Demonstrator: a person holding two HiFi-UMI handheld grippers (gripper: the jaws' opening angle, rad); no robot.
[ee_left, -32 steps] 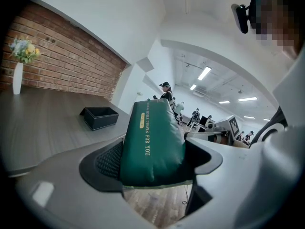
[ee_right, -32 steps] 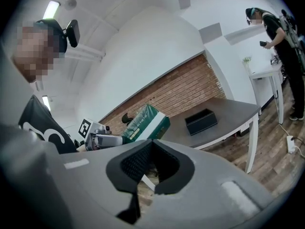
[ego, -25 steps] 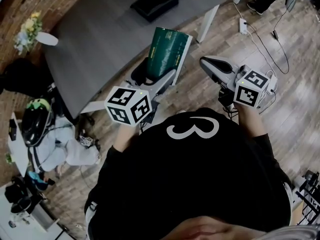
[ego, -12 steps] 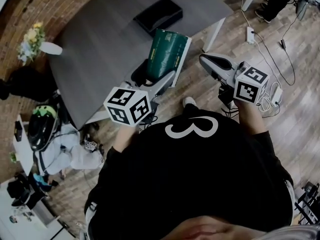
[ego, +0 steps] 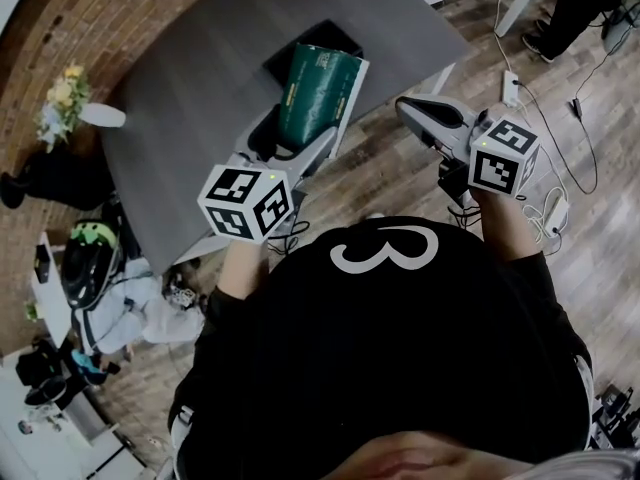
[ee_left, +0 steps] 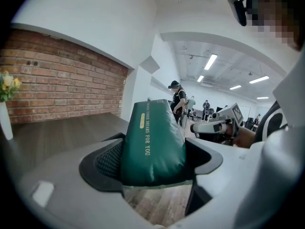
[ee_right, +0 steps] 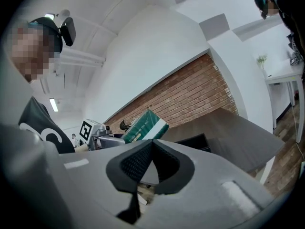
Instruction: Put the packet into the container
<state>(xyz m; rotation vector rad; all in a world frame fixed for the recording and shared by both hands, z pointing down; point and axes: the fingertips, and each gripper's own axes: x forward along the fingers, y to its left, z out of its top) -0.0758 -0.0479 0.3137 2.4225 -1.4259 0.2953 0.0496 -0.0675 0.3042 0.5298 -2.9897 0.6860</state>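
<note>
Head view is filled in its upper middle by the left gripper (ego: 298, 146), which is clenched on the lower end of the green packet (ego: 312, 93). The packet is held between the two jaws with its free end pointing forward and away from the gripper. In the left gripper view the padded, pillow-like body is seen to be pinched squarely from both sides, so the hold is judged secure.

The black container (ego: 338, 36) lies on the grey table (ego: 190, 98), just beyond the far end of the packet and ahead of the gripper. The right gripper (ego: 402, 108) is held off to the right of the left one, beside the table edge. Its jaws are pressed together with nothing between them.

The step in hand is judged to be the carry toward the container. For it to be done well, the packet should be brought further forward until its free end is over the opening, then tipped and lowered so that this end is set inside first. The grip should be kept firm until the packet is borne by the container floor, and only then should the jaws be parted. Since the container looks light, it may need to be steadied by the idle gripper if it is nudged.
</note>
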